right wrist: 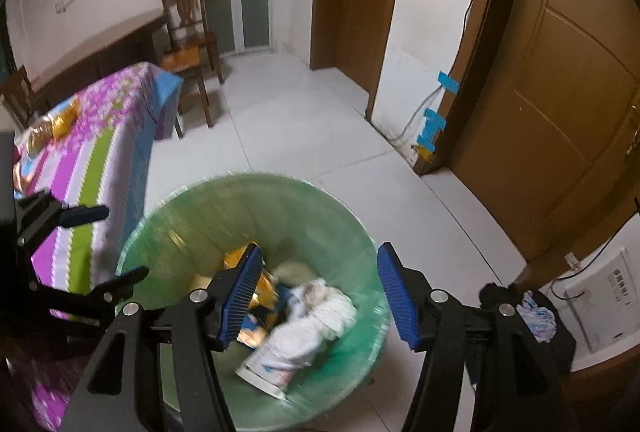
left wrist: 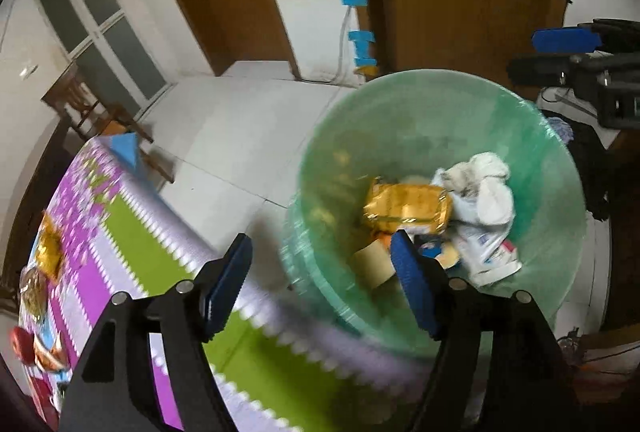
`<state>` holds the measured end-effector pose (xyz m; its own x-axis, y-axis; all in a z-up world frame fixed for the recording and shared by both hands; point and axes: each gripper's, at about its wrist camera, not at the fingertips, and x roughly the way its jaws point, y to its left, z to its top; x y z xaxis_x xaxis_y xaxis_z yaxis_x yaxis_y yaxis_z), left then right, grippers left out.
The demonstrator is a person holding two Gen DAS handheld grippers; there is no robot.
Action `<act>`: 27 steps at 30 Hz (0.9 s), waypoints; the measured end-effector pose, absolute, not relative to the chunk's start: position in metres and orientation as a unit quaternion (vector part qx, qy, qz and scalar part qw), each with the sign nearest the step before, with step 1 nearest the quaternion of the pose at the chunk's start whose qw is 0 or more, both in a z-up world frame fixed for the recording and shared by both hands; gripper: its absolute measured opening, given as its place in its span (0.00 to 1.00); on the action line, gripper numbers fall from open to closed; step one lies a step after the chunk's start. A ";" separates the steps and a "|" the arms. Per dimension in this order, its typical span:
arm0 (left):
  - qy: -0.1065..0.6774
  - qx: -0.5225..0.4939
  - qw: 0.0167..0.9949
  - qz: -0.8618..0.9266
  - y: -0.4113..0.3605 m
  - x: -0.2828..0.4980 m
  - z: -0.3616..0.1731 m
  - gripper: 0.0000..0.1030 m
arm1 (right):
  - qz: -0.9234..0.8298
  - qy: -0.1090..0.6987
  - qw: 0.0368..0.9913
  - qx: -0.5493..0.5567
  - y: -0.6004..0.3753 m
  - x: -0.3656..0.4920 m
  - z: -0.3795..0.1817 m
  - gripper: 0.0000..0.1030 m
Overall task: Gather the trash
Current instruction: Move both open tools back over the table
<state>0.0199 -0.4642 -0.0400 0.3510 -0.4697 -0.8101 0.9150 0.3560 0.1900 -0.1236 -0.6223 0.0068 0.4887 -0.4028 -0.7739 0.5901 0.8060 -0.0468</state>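
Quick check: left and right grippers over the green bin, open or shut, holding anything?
Left hand-held gripper: open, holding nothing, above the green bin.
Right hand-held gripper: open, holding nothing, above the same bin.

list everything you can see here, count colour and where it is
trash bin: one, translucent green, on the floor beside the table
gold wrapper: one, gold, inside the bin
crumpled tissue: one clump, white, inside the bin beside the gold wrapper
printed carton: one, white with blue and red print, inside the bin under the tissue
table: one, purple, green and white striped cloth, left of the bin
snack packets: several, gold and red, at the table's far end
chair: one, brown wood, past the table
doors: two, brown wood, along the wall
tape strips: several, blue, on the wall by a cable
left hand-held gripper: one, black with blue pads, open over the bin's edge
right hand-held gripper: one, same colours, open above the bin
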 end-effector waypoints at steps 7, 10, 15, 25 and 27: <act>0.308 0.306 0.812 -0.390 -0.420 0.044 -0.034 0.67 | -0.287 0.328 0.888 0.147 -0.597 -0.112 0.022 0.65; 0.310 0.282 0.830 -0.370 -0.401 0.055 -0.025 0.67 | -0.292 0.280 0.900 0.161 -0.582 -0.110 0.027 0.68; 0.308 0.238 0.856 -0.341 -0.361 0.074 -0.006 0.70 | -0.297 0.229 0.910 0.176 -0.557 -0.105 0.031 0.72; 0.294 0.180 0.895 -0.282 -0.246 0.109 0.014 0.73 | -0.217 0.237 0.931 0.175 -0.474 -0.052 0.024 0.75; 0.287 0.169 0.905 -0.266 -0.219 0.121 0.019 0.75 | -0.190 0.250 0.936 0.162 -0.450 -0.035 0.022 0.76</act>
<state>0.1207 -0.2192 0.0194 0.6944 -0.3840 -0.6085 0.5780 0.8014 0.1538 -0.0348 -0.4502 0.0219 0.8032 -0.2738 -0.5291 0.4355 0.8758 0.2080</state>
